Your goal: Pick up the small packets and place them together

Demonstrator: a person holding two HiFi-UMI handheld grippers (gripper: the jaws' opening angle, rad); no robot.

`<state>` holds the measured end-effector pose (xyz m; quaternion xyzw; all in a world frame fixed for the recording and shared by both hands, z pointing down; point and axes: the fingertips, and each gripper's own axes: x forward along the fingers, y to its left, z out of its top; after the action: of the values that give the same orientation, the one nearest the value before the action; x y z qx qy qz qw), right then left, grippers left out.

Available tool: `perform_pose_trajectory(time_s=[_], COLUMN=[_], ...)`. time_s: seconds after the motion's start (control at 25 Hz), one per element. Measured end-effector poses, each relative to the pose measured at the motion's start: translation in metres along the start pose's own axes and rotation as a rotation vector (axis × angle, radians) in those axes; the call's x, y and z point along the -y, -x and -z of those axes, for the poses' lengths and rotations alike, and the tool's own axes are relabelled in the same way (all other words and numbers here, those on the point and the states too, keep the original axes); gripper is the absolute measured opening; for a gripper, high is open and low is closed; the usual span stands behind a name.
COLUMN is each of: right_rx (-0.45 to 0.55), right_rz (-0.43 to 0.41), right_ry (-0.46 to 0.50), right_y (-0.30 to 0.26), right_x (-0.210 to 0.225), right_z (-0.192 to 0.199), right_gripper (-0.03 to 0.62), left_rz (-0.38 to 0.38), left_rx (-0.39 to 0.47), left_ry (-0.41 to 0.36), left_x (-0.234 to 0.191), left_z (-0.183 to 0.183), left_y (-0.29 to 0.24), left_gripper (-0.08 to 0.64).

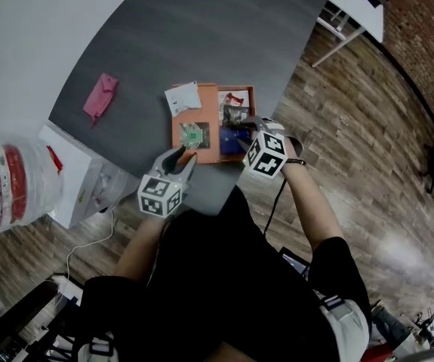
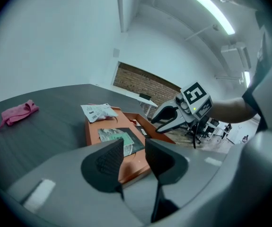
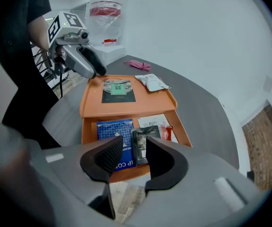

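An orange tray [image 1: 209,148] lies on the dark grey table [image 1: 171,36], near its front edge. On its flat left half are a green packet [image 1: 194,136] and a white packet [image 1: 183,98]. Its right compartment holds a red packet [image 1: 234,99], a dark packet [image 3: 144,138] and a blue packet [image 3: 114,129]. My left gripper [image 1: 183,157] hovers at the tray's near left corner, open and empty. My right gripper [image 3: 133,155] stands open just above the compartment's near edge, in front of the dark packet, with nothing between its pads.
A pink cloth [image 1: 100,96] lies on the table's left side. Off the table's left edge stand a white box [image 1: 81,179] and a clear plastic bag with red print [image 1: 9,179]. Wooden floor [image 1: 367,164] lies to the right.
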<state>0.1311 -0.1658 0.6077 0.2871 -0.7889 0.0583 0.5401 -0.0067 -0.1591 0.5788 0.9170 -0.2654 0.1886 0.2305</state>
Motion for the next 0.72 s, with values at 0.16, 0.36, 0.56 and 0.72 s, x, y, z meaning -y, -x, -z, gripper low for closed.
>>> perform_pose_trajectory(time_s=[0.16, 0.36, 0.56, 0.72], right_rx=[-0.012, -0.042, -0.080, -0.114], right_rz=[-0.008, -0.037, -0.072, -0.116], right_ry=[0.001, 0.004, 0.032, 0.047], right_y=[-0.013, -0.034, -0.048, -0.057], right_x=[0.012, 0.024, 0.033, 0.037], right_z=[0.004, 0.008, 0.014, 0.015], right_gripper=[0.173, 0.220, 0.227, 0.277], left_rz=[-0.012, -0.043, -0.052, -0.070], left_rx=[0.010, 0.012, 0.014, 0.037], left_ry=[0.026, 0.058, 0.075, 0.108], left_x=[-0.001, -0.008, -0.010, -0.013], left_z=[-0.002, 0.002, 0.001, -0.001], left_y=[-0.003, 0.002, 0.002, 0.002], left_gripper=[0.140, 0.140, 0.140, 0.140])
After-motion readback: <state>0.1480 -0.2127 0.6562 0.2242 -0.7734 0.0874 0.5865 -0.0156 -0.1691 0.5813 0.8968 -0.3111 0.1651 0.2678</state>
